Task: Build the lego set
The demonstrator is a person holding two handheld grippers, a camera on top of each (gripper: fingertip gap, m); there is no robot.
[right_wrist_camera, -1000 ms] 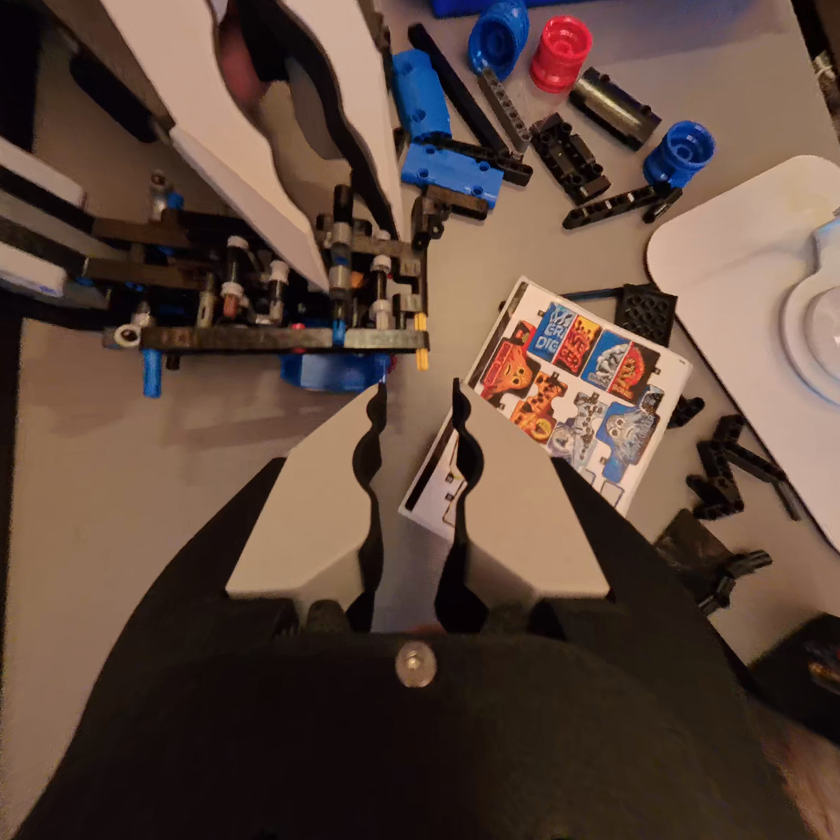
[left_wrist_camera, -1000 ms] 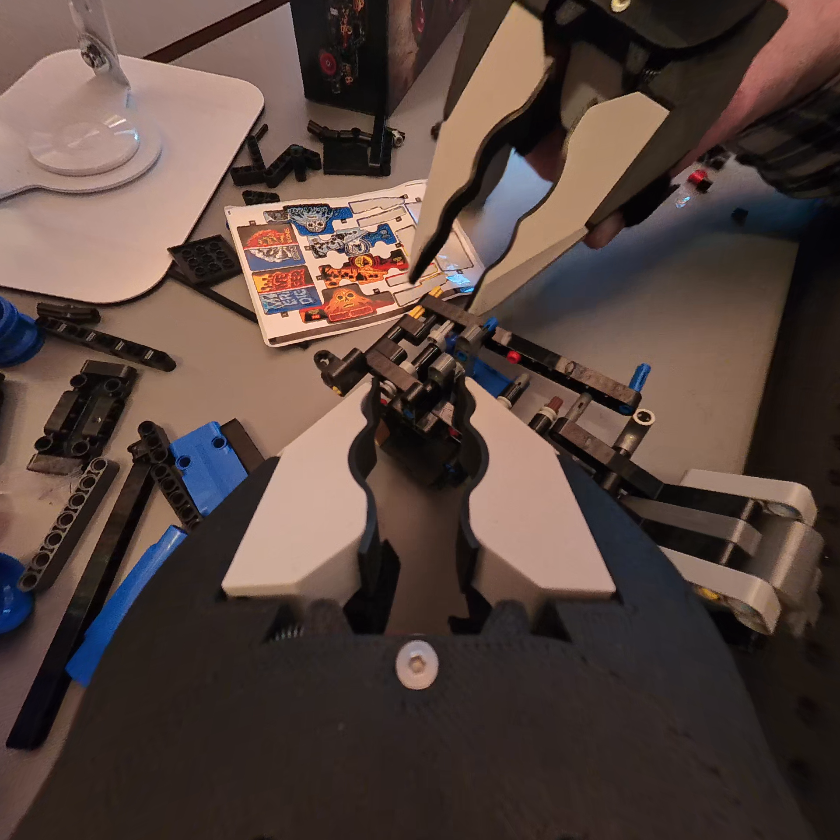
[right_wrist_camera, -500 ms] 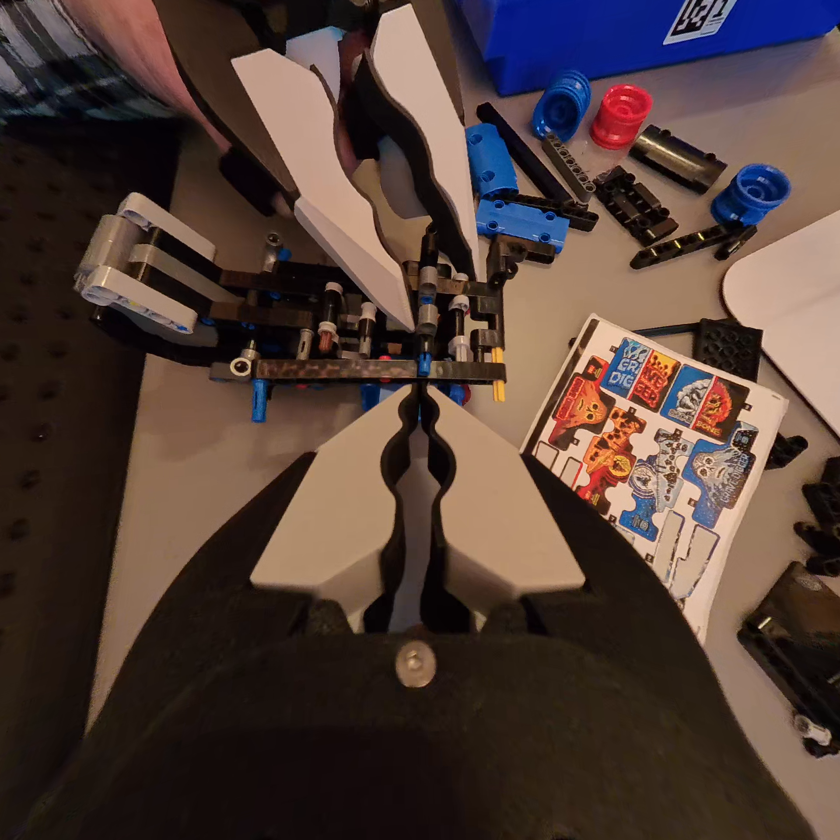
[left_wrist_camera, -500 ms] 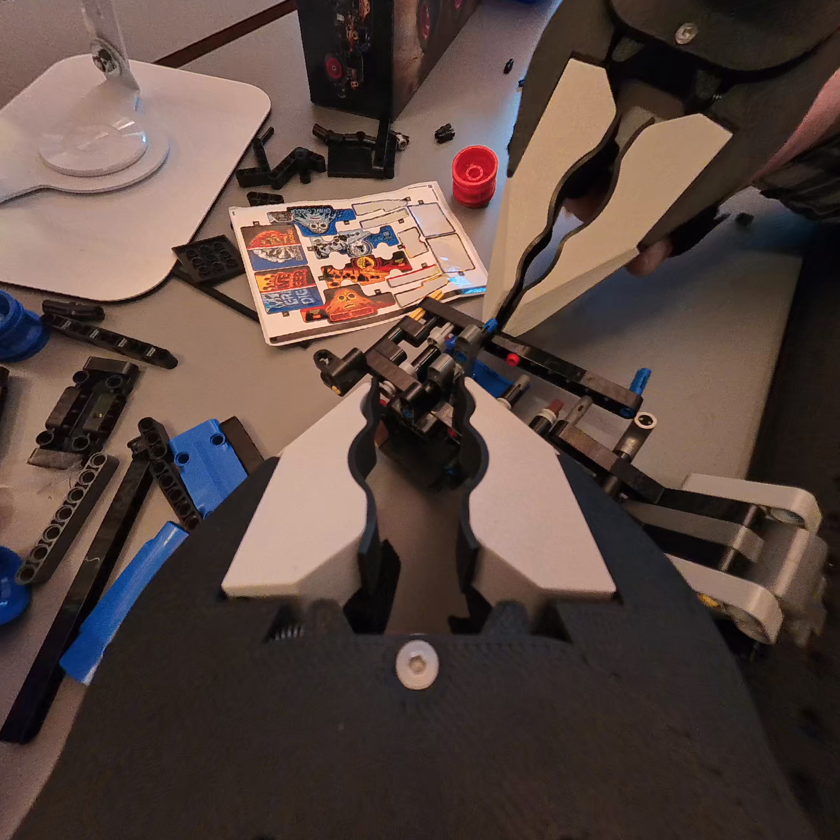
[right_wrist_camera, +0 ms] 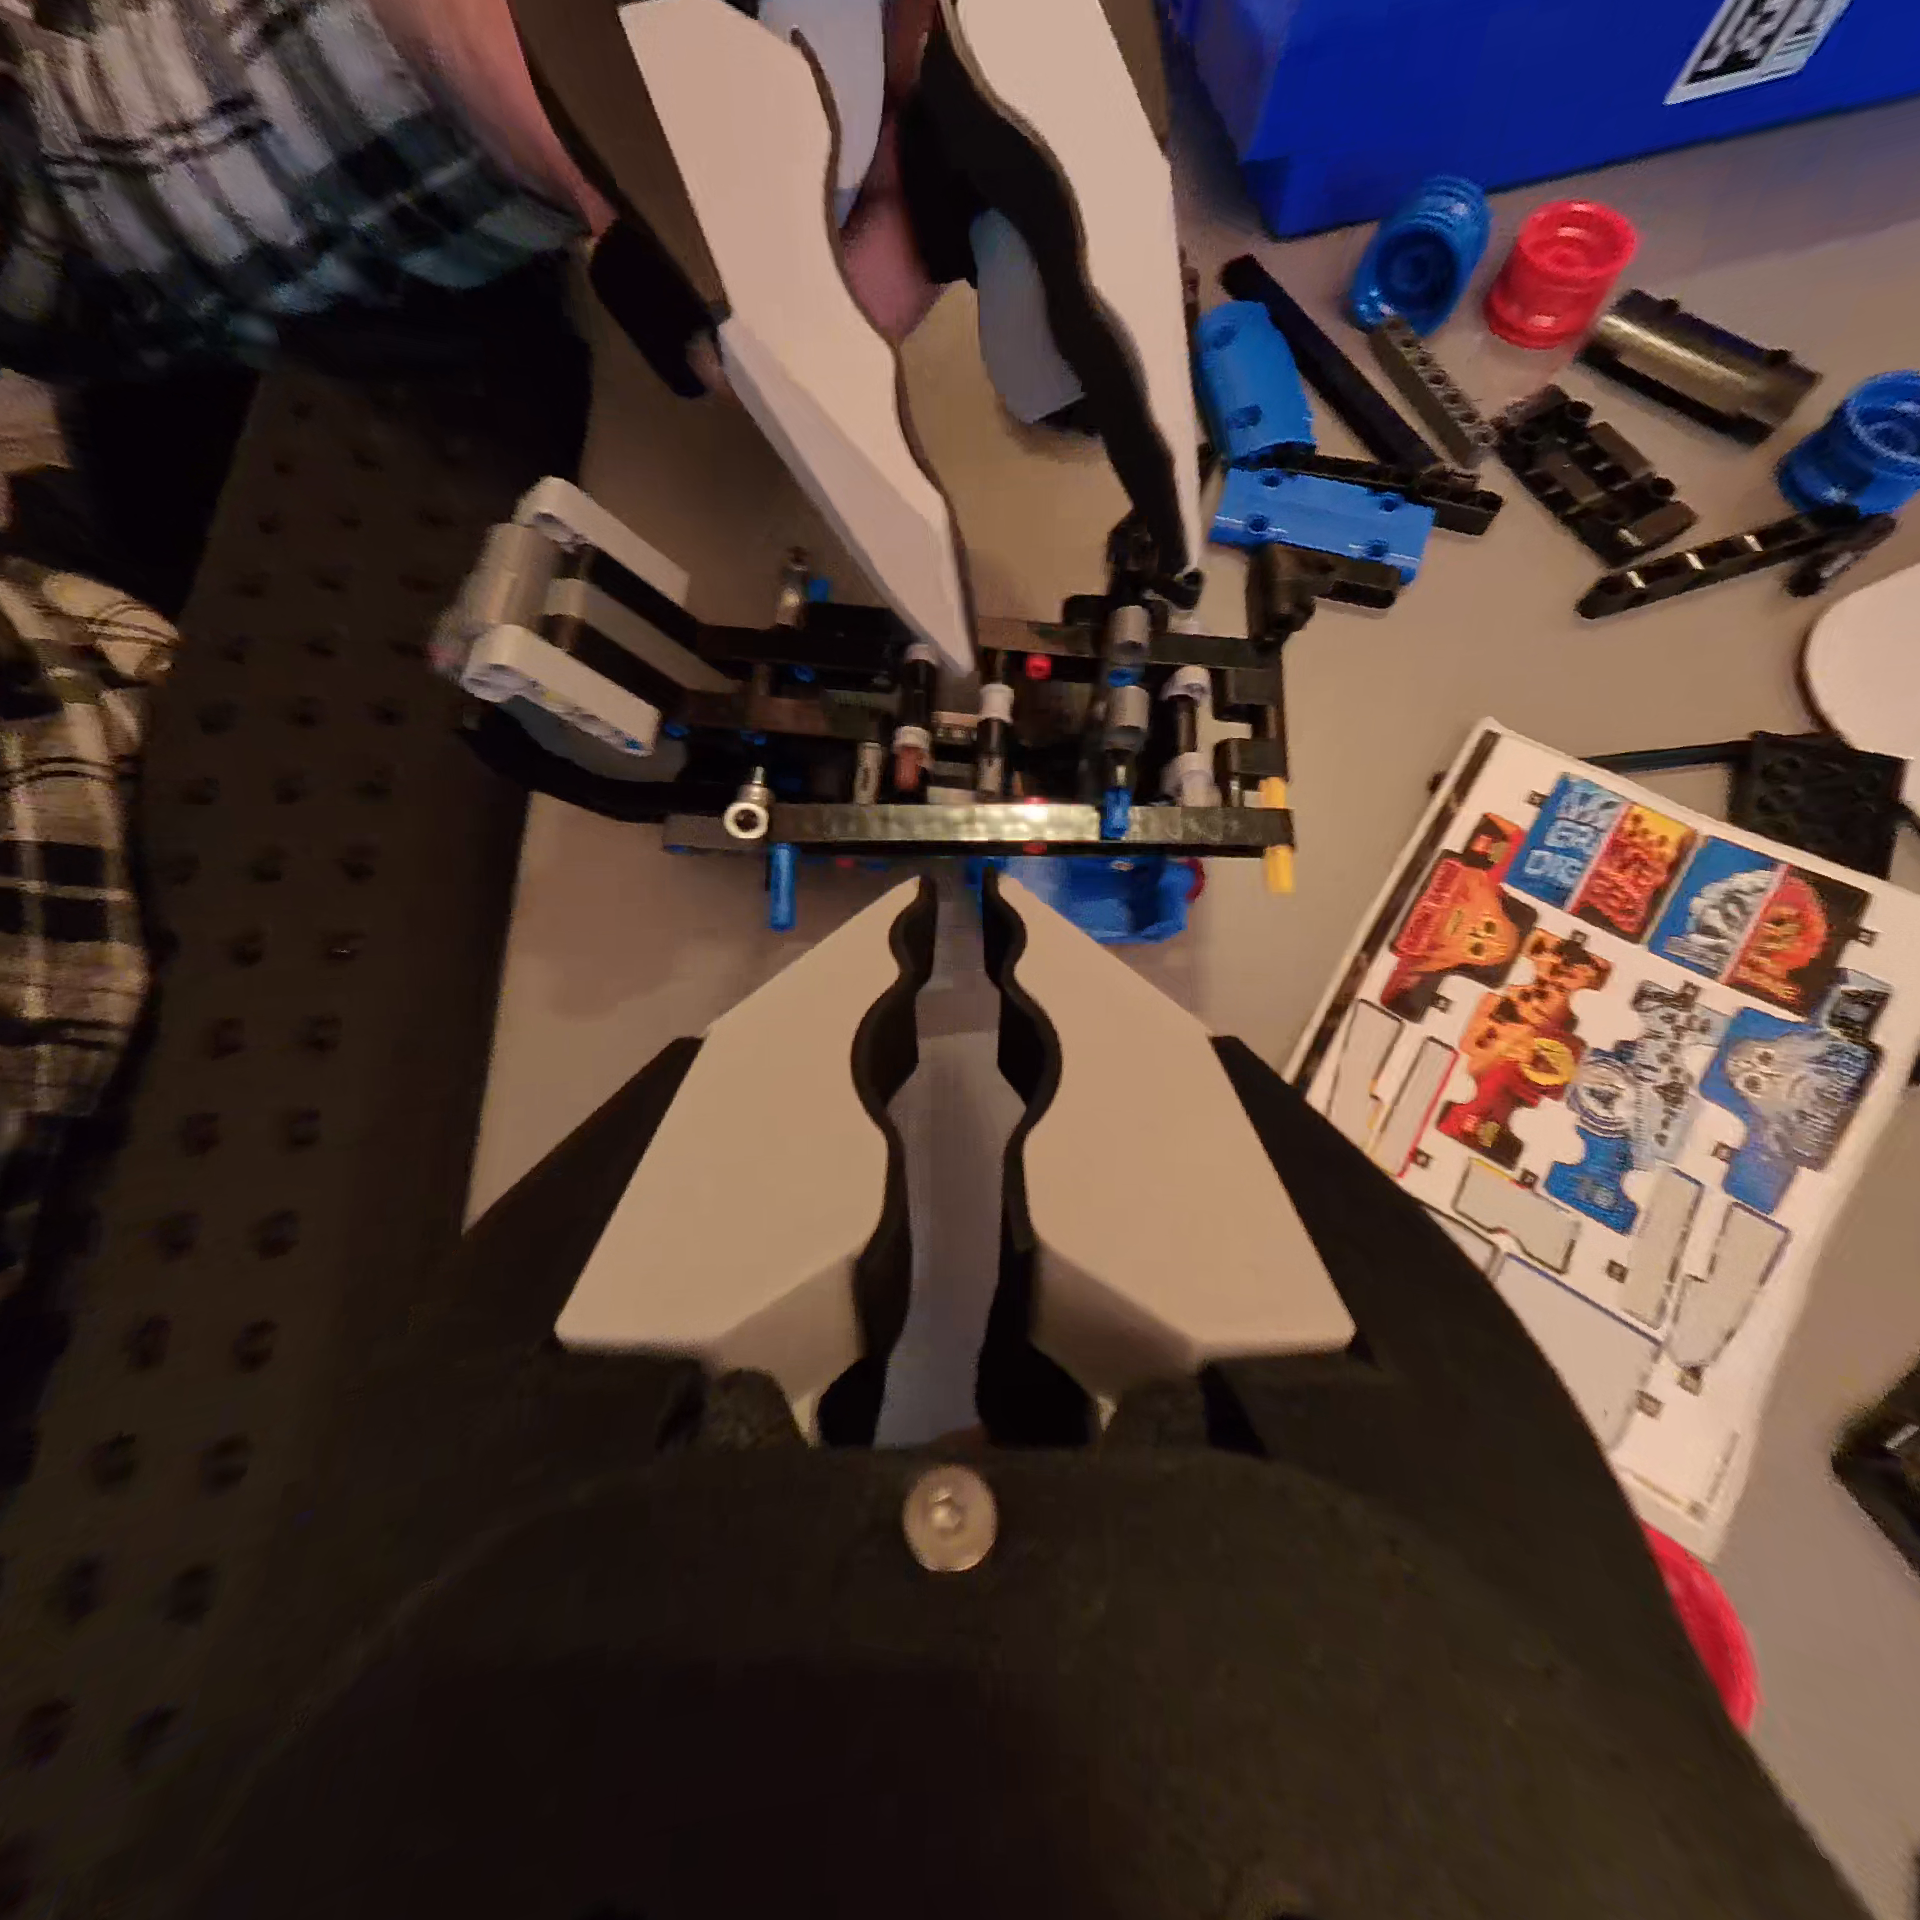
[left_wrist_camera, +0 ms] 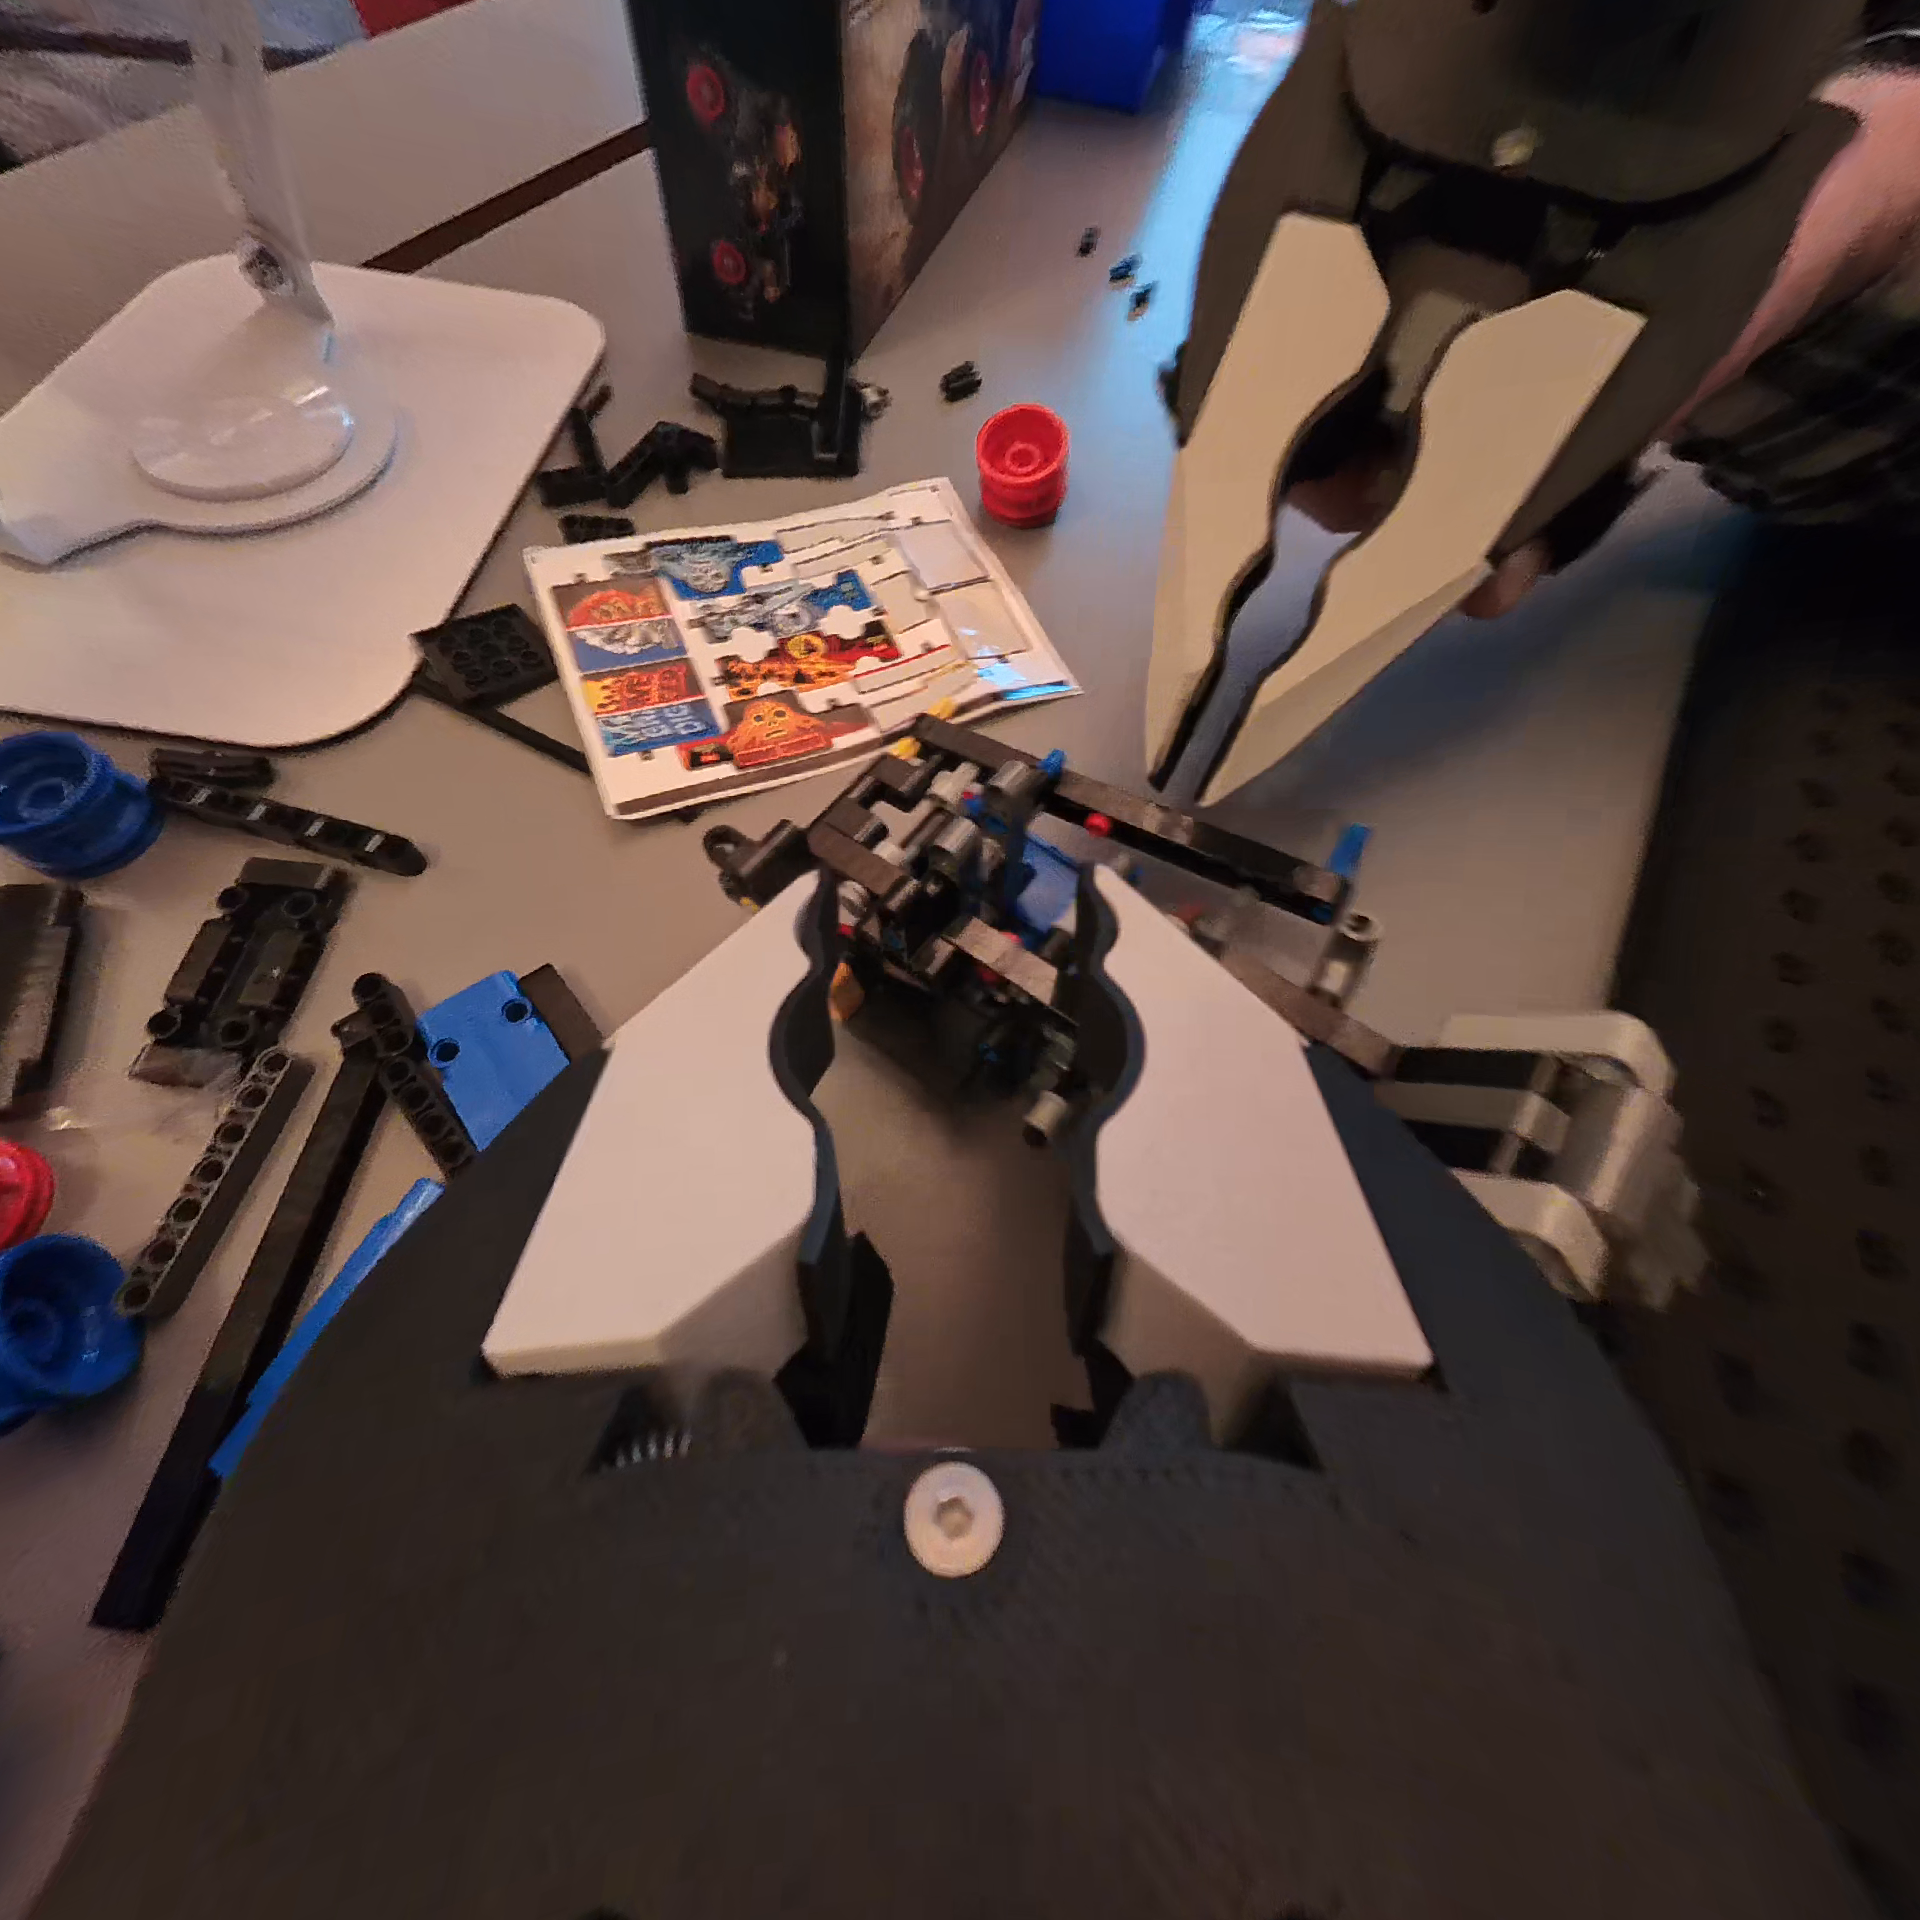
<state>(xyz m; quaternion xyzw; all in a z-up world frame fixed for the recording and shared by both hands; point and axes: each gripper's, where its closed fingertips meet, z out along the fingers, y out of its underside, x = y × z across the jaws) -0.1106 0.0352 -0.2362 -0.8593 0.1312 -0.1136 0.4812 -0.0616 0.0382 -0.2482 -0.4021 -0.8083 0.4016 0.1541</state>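
Your grey table [left_wrist_camera: 1434,862], crowded with parts

On it you have the half-built lego chassis [right_wrist_camera: 977,769], a sticker sheet [left_wrist_camera: 790,644], a red wheel hub [left_wrist_camera: 1021,462], blue hubs [right_wrist_camera: 1418,249], black beams [left_wrist_camera: 213,1179] and a white lamp base [left_wrist_camera: 260,499].

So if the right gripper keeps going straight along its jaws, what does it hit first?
Most likely the long black beam along the near side of the lego chassis, just ahead of the right gripper. Its jaws stand nearly closed, holding nothing. Depth is unclear; it may sit slightly above the beam.

The right gripper [right_wrist_camera: 954,885], fingers nearly together, is hovering just beside the black lego frame [right_wrist_camera: 977,826] at 12 o'clock; the sticker sheet [right_wrist_camera: 1621,1081] is lying at 3 o'clock.
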